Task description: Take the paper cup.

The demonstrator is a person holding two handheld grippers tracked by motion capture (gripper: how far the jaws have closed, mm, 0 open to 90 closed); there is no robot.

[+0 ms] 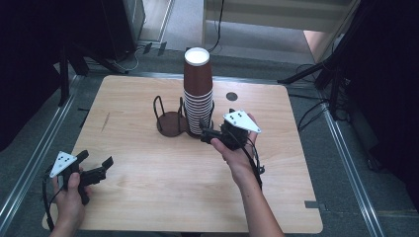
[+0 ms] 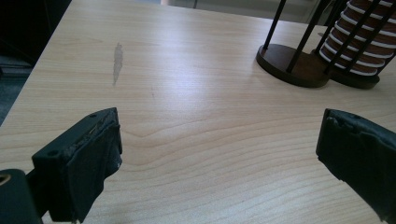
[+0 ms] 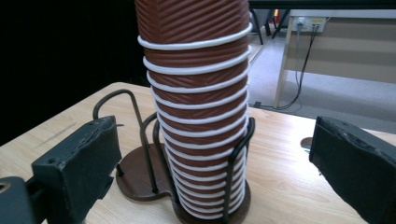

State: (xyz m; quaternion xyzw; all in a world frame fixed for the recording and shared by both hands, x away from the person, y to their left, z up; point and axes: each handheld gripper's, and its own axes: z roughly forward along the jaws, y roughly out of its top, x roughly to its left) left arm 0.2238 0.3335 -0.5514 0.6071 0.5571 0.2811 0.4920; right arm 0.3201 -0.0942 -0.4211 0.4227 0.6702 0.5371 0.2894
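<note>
Right gripper [image 3: 210, 154] wide open, empty, before stacked cups [image 3: 198, 93].

A wooden table [image 1: 148, 197] carries a dark holder [image 1: 170, 122] with two round bases and thin wire posts. One base is empty; the other bears a tall stack of brown cups [image 1: 198, 94] with white rims, upside down. A grey smear [image 2: 117, 60] marks the wood.

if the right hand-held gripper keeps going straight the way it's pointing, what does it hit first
Most likely the cup stack: it stands dead ahead, centred between the open jaws of the right hand-held gripper. The holder's wire posts around the stack's lower part might touch first; depth is hard to judge.
</note>
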